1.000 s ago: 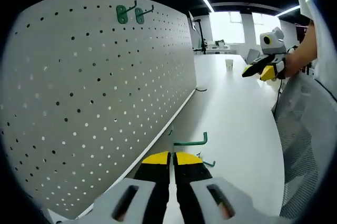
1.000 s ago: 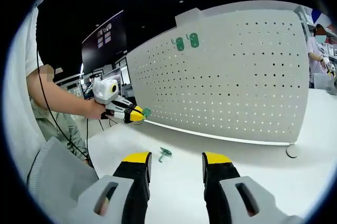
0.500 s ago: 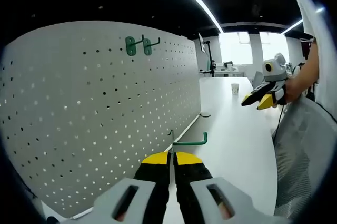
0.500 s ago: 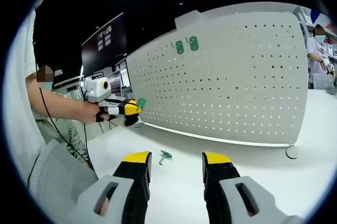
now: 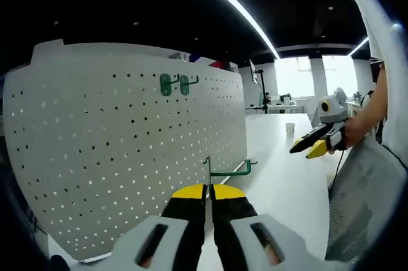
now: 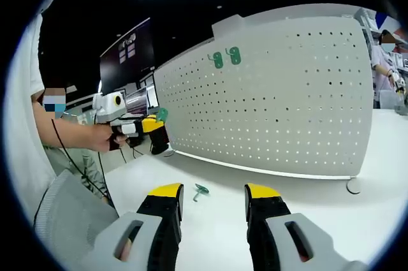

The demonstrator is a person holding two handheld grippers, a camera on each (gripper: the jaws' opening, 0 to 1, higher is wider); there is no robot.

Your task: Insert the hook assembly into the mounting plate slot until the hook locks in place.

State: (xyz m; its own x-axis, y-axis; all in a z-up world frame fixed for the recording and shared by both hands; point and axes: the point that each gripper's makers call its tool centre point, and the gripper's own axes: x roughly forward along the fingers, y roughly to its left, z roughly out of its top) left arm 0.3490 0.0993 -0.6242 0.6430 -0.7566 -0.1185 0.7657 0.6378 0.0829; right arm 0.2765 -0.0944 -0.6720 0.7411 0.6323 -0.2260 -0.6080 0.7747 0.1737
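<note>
The left tool (image 5: 207,189) is clenched on a green hook (image 5: 224,170), its yellow-tipped jaws pressed together with the hook's wire rising just above them and running sideways to an upturned end. In the right gripper view the same tool (image 6: 156,132) is held up in the air by a person's hand (image 6: 113,139), to the left of the board's near end, with the green piece showing at its tip.

The right tool (image 6: 213,191) is released: its two yellow-tipped jaws stand well apart above the white bench (image 6: 287,201) with nothing between them. In the left gripper view it (image 5: 310,148) hangs off to the right, over the bench.

The white pegboard (image 5: 121,150) stands upright on the bench, its face dotted with rows of holes. Two green hooks (image 5: 174,83) are already seated side by side near its top edge; in the right gripper view they (image 6: 225,57) sit in the upper left part of the board.

A loose green hook (image 6: 200,189) lies on the bench in front of the pegboard, beyond the right tool's left jaw. A small round white item (image 6: 352,183) rests on the bench near the board's far lower corner.
</note>
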